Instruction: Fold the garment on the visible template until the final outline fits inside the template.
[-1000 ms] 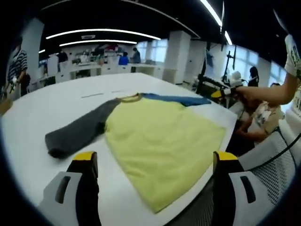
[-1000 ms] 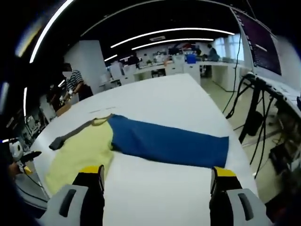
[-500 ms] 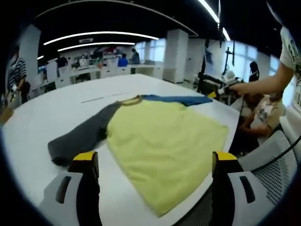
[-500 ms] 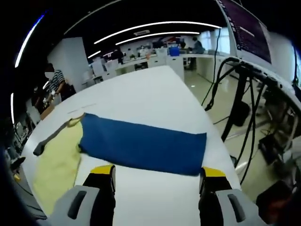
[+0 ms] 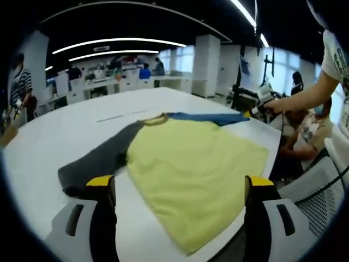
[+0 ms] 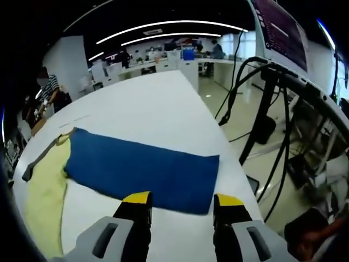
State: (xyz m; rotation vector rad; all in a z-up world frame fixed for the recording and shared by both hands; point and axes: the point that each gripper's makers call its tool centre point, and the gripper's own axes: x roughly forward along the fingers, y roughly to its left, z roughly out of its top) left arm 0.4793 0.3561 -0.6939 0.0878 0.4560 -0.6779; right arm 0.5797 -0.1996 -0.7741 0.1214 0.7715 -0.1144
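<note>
- Here, a white table (image 5: 65,131) takes up the middle of the left gripper view, and in the right gripper view it runs from the lower left up to the top centre.
- A shirt (image 5: 196,169) lies flat on the table, its yellow body at the centre and lower right of the left gripper view, reaching close to the table's near edge.
- Its blue sleeve (image 6: 144,169) stretches across the middle of the right gripper view, with the cuff end at lower centre; in the left gripper view it is a thin blue strip at upper centre, past the collar.
- Its grey sleeve (image 5: 98,164) lies left of centre in the left gripper view, running down to the lower left beside the yellow body.
- The left gripper (image 5: 180,188) sits at the bottom of its view, jaws spread wide apart with nothing between them; its left tip overlaps the end of the grey sleeve in the picture, though I cannot tell if it touches.
- The right gripper (image 6: 182,201) sits at bottom centre of its view, jaws partly closed with a narrow gap, tips just at the blue sleeve's cuff edge; whether it has hold of the cloth I cannot tell.
- A person's arm (image 5: 305,98) reaches in from the upper right of the left gripper view.
- Black cables (image 6: 262,120) hang at the right of the right gripper view, off the table's edge.
</note>
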